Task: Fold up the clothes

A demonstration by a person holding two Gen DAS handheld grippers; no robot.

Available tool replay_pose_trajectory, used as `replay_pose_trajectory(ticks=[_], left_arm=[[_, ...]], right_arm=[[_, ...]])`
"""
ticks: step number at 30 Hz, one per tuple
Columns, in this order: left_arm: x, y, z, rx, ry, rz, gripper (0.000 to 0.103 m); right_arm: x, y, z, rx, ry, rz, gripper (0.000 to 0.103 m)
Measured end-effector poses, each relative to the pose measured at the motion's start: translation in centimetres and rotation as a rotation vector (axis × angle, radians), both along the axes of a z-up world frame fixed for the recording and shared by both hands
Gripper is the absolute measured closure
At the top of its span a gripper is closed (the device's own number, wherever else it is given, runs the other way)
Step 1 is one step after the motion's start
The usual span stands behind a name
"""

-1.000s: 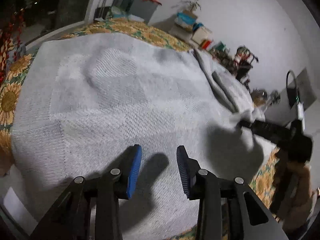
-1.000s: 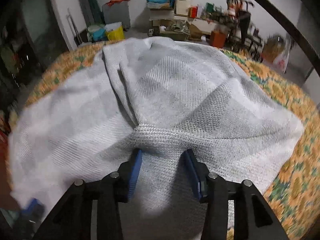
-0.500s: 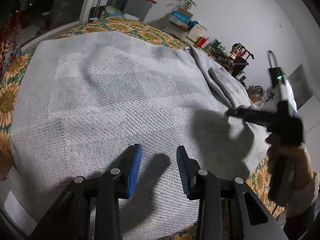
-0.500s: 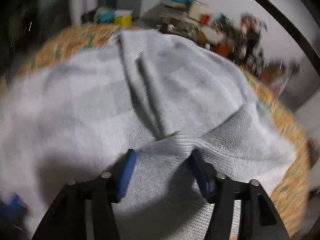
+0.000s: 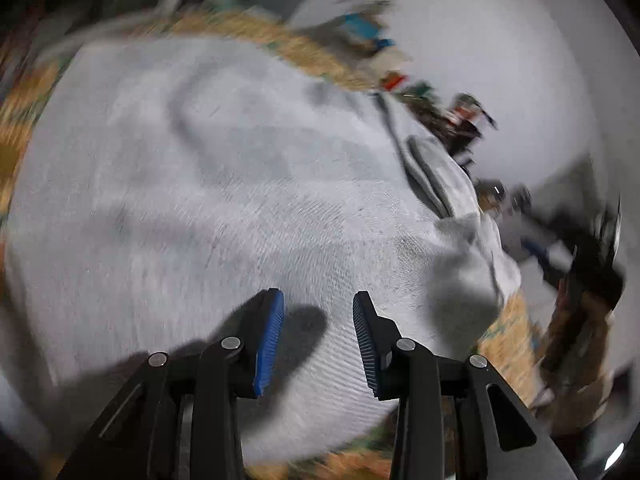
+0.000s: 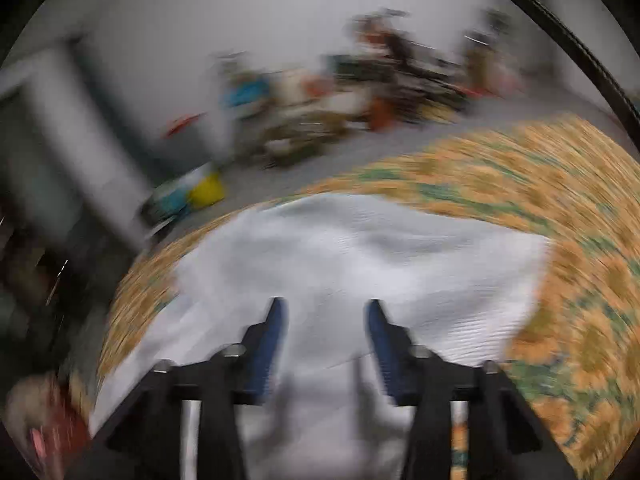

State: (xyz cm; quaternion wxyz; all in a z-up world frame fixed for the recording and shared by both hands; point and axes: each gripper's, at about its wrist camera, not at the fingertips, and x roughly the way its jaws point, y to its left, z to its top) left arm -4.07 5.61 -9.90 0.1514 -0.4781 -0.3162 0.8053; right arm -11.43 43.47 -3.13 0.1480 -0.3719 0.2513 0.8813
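Clearly the grey knitted garment (image 5: 208, 184) lies spread on the sunflower-print bedcover (image 6: 560, 208), flat for folding. Left hand-held gripper (image 5: 318, 336) hovers released above it; right hand-held gripper (image 6: 326, 340) is closing, pads clear of cloth.

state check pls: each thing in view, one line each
grey knit cloth: spread over the surface, one edge folded over and bunched at right
left tongs: part open, nothing between the pads
right tongs: closing, cloth behind the gap; grip unclear in the blur
sunflower cover: flat under the cloth
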Motion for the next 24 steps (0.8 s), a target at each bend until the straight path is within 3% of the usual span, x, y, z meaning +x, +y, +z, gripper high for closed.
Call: replay_pose_trajectory(ticks=[2, 5, 8, 10, 13, 15, 17, 20, 22, 24], left_arm=[[-0.5, 1.0, 1.0, 0.123, 0.006, -0.041, 0.065], [-1.3, 5.0, 2.8, 0.050, 0.066, -0.107, 0.065], [-3.2, 9.8, 2.3, 0.057, 0.069, -0.219, 0.065], [-3.8, 11.8, 1.4, 0.092, 0.047, -0.245, 0.065], [-4.0, 14.4, -0.5, 0.170, -0.041, -0.249, 0.065], [-3.8, 14.7, -0.4, 0.198, -0.018, -0.185, 0.057], [-3.9, 15.3, -0.1, 0.231, -0.008, -0.170, 0.033], [-4.1, 16.4, 0.5, 0.220, -0.013, -0.154, 0.029], [-4.2, 17.1, 0.7, 0.201, -0.023, -0.161, 0.029], [-4.3, 17.2, 0.9, 0.194, -0.034, -0.162, 0.028]], right_arm=[[-1.2, 2.2, -1.6, -0.043, -0.077, -0.063, 0.069], [-3.3, 3.2, -3.9, -0.031, -0.161, -0.057, 0.072], [-5.0, 3.0, -4.5, 0.053, -0.193, -0.040, 0.072], [-6.6, 2.6, -4.6, 0.122, -0.239, -0.026, 0.072], [-8.9, 3.8, -5.4, 0.134, -0.303, -0.019, 0.069], [-9.5, 5.5, -5.9, 0.091, -0.321, -0.033, 0.069], [-10.5, 6.0, -5.7, 0.103, -0.341, -0.024, 0.069], [-11.5, 5.1, -6.0, 0.244, -0.356, 0.011, 0.059], [-11.0, 4.9, -6.2, 0.274, -0.312, 0.014, 0.055], [-9.8, 5.9, -5.8, 0.187, -0.268, 0.018, 0.054]])
